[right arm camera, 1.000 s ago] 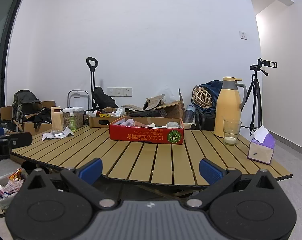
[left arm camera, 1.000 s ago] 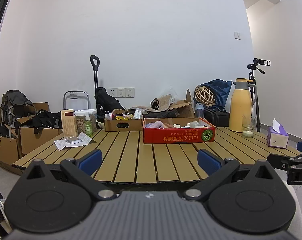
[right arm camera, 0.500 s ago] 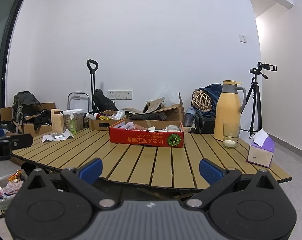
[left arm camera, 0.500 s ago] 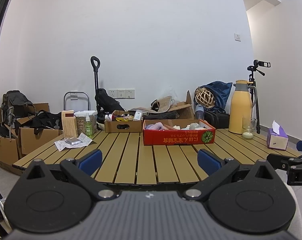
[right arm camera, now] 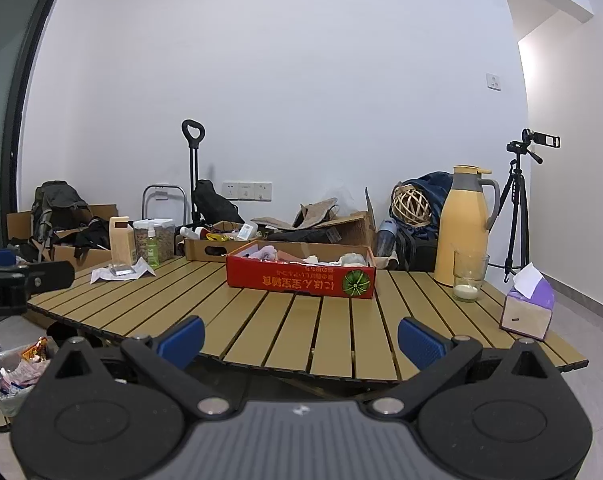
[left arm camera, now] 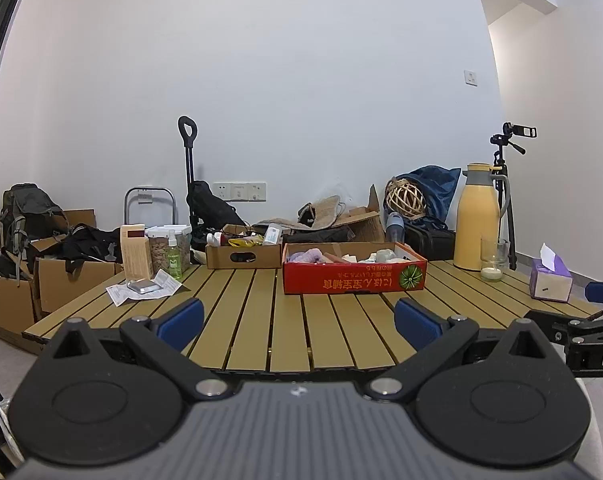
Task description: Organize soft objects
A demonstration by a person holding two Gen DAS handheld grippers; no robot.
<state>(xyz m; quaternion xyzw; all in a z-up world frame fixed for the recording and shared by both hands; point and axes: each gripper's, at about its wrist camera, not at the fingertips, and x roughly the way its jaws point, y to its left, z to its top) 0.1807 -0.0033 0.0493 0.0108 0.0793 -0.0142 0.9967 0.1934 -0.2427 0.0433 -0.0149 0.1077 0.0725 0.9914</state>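
A red cardboard box stands at the far middle of the wooden slat table; it also shows in the right wrist view. Soft items lie in it, a lilac one at its left and pale ones at its right. My left gripper is open and empty, low at the table's near edge. My right gripper is open and empty, at the near edge further right. Each gripper shows at the side of the other's view.
A yellow jug, a glass and a purple tissue box stand at the table's right. A brown box, bottles, a carton and papers are at the left. A bin stands on the floor.
Both views have tilted upward a little, so the table and the red box sit lower in the frames. Both grippers stay open and empty.
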